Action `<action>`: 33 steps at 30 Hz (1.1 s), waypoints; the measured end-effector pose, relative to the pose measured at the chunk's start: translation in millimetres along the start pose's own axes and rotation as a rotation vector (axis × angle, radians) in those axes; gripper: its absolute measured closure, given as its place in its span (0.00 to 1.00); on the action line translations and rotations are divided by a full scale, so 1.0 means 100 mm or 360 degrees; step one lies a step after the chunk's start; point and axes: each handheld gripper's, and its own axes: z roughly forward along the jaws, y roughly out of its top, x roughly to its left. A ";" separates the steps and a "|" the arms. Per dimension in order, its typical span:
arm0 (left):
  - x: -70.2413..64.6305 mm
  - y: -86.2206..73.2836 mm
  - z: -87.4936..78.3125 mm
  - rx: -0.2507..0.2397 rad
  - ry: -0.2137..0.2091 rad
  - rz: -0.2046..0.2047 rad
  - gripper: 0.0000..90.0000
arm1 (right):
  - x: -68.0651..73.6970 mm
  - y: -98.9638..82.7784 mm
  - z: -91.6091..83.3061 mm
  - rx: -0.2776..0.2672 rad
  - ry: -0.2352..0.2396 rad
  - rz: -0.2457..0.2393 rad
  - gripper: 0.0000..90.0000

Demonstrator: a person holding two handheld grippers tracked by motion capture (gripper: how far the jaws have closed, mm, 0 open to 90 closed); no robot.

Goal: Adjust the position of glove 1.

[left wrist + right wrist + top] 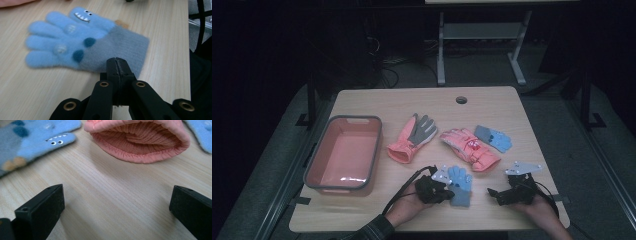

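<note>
A fuzzy blue glove [460, 184] with a monster face and a grey cuff [117, 50] lies flat near the table's front edge. My left gripper [448, 192] is shut, its tips [117, 62] just at the cuff's edge, with no fabric visible between the jaws. My right gripper [503, 194] is open, jaws wide apart [117, 212] over bare wood. It faces the open cuff of a pink ski glove [140, 142], which lies in the middle of the table [470, 148]. A second blue glove [495, 138] lies behind that one.
A pink ski glove with a grey palm [413, 137] lies left of centre. An empty pink bin [314, 160] stands at the left of the wooden table [492, 105]. A cable hole [461, 99] sits near the far edge.
</note>
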 end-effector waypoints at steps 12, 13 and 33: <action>0.30 0.22 -0.06 -0.0056 0.0168 0.0044 0.99 | 0.03 0.04 -0.03 0.0011 0.0038 -0.0026 0.15; 0.34 0.23 -0.05 -0.0056 0.0177 0.0040 0.99 | 0.03 0.04 -0.03 0.0005 0.0026 -0.0041 0.15; 0.42 -0.16 -0.26 0.0066 0.0223 -0.0090 0.99 | 0.02 -0.01 -0.03 -0.0048 0.0054 -0.0044 0.14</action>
